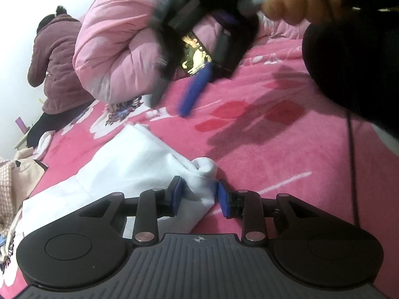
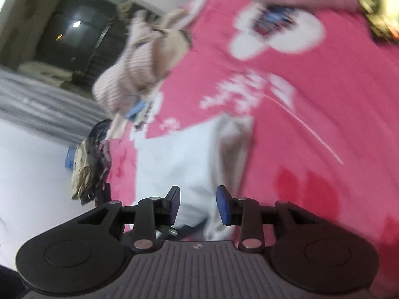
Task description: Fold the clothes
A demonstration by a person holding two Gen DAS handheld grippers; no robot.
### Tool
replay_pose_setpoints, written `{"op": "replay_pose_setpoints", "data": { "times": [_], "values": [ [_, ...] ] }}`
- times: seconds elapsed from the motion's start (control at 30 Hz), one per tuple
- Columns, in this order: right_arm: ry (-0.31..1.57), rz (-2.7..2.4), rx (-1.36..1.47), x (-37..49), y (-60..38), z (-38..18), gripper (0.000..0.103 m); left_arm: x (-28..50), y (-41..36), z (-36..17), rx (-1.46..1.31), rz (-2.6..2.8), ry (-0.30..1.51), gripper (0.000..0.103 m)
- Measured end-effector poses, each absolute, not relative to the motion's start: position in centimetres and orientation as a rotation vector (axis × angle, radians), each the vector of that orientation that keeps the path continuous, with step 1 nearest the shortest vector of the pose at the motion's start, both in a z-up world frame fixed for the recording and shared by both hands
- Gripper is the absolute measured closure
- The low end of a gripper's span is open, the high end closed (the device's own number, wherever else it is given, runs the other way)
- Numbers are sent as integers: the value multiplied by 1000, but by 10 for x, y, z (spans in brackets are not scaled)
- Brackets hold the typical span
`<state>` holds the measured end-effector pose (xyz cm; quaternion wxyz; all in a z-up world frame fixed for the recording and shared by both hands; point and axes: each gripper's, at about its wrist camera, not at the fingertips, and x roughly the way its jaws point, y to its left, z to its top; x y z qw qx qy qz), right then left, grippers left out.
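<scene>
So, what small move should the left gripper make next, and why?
Probably close the left gripper: its blue pads sit open on either side of a bunched corner of the white garment lying on the pink bedspread, so closing should take hold of it for a fold.

We see a white garment lying on the pink bedspread, partly folded, with one bunched corner near us. In the right wrist view the garment is blurred.

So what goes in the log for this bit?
left tool: open around white garment | right tool: open above it | bed: pink
</scene>
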<state>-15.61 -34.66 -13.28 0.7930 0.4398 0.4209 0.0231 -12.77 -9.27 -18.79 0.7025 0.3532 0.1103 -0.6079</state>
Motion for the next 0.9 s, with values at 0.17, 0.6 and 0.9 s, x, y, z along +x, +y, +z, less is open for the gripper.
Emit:
{"op": "replay_pose_setpoints", "data": {
  "times": [0.17,0.6,0.9],
  "values": [
    [919,31,930,-150,-341,-131,69,-129,-93,-186,770,-1342,246,72],
    [852,34,1590,-178,-351,-215,64,-132,-91,-180,769,-1338,223,71],
    [843,79,1577,-164,-345,-214,56,-131,-90,-179,757,-1334,226,71]
  ]
}}
